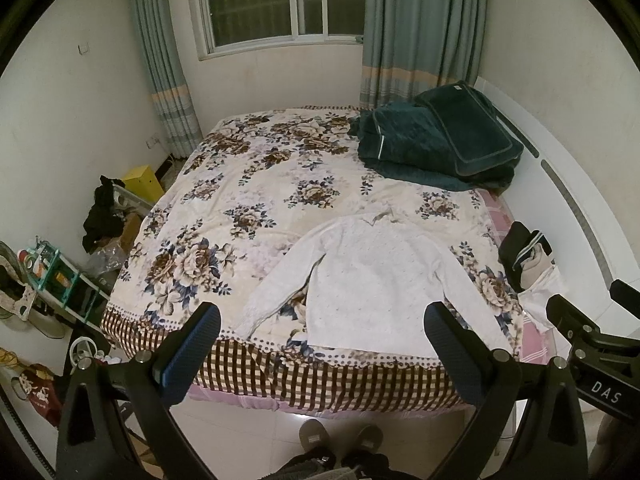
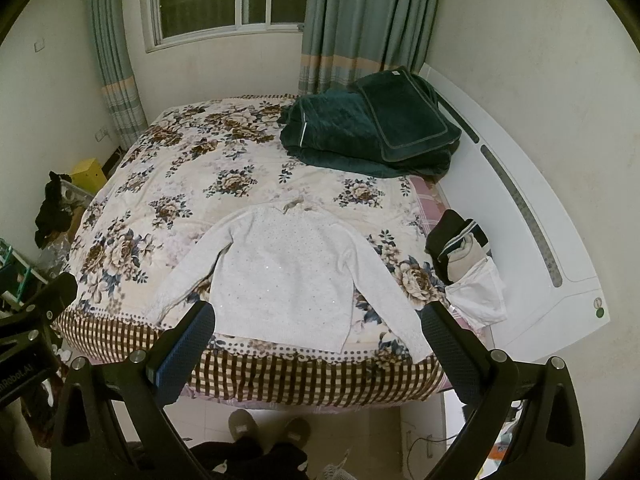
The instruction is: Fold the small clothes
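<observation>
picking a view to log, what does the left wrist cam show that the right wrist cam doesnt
Only the left wrist view shows the teal shelf rack on the floor and the right gripper's body. Only the right wrist view shows the headboard's end with a green dot and the left gripper's body. Both show the white sweater spread flat, the green blanket, the small clothes pile and slippers.

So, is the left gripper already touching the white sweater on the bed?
Apart. In the left wrist view the left gripper is open and held in front of the bed edge; its fingertips hold no fabric, and the white sweater lies flat, undisturbed.
</observation>
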The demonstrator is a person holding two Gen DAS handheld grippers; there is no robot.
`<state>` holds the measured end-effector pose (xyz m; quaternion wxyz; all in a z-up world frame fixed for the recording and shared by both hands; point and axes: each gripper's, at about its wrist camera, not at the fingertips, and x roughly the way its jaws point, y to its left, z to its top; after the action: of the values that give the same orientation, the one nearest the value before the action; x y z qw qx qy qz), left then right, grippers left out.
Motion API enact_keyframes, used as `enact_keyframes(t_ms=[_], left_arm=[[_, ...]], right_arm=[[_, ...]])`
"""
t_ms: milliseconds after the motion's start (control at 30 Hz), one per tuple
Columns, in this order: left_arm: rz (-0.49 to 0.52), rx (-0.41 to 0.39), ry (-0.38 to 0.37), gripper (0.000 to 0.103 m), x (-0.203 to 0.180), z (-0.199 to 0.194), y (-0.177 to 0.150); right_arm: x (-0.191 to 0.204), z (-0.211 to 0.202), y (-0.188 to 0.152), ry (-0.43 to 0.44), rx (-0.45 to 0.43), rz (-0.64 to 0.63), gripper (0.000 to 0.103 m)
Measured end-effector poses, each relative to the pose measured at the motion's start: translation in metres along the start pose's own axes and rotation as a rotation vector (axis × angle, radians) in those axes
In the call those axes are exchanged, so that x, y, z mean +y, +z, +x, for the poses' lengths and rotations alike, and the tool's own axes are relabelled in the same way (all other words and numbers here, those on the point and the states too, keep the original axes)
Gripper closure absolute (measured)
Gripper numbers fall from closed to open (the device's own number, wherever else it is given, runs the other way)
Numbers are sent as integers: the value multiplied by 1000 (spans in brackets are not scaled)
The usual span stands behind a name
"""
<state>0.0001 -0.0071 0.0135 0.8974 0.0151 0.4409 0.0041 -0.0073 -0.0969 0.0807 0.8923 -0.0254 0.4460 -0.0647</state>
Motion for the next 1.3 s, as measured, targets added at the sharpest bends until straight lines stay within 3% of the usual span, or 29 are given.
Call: enact_keyframes(t_ms=[167, 300, 400, 567, 733, 800, 833, 1100, 1233, 1300], left_arm=[[-4, 7, -9, 0, -5, 8, 9], [-2, -22, 18, 0, -2, 32, 20], [20, -84, 56, 0, -2, 61, 26], [47, -84, 54, 0, 0, 131, 30], [82, -21, 55, 0, -15, 212, 25], [97, 10, 76, 0, -28, 251, 20], [103, 26, 88, 0, -31, 265, 16], [115, 235, 187, 0, -75, 410, -20], [94, 374, 246, 0, -85, 480, -45], [89, 416, 271, 0, -90, 505, -54]], right_arm=[[6, -1, -4, 0, 2, 6, 0], [16, 3, 12, 5, 18, 56, 0], [9, 32, 13, 22, 52, 133, 0], [-36, 120, -5, -20, 121, 307, 0], [-120, 228, -54, -149, 244, 518, 3], [-165, 275, -83, -166, 305, 626, 30], [-191, 301, -100, -163, 352, 685, 35], [-372, 496, -238, -117, 503, 1161, 32], [-420, 582, -302, -164, 577, 1272, 32], [-426, 612, -322, -163, 603, 1300, 32]])
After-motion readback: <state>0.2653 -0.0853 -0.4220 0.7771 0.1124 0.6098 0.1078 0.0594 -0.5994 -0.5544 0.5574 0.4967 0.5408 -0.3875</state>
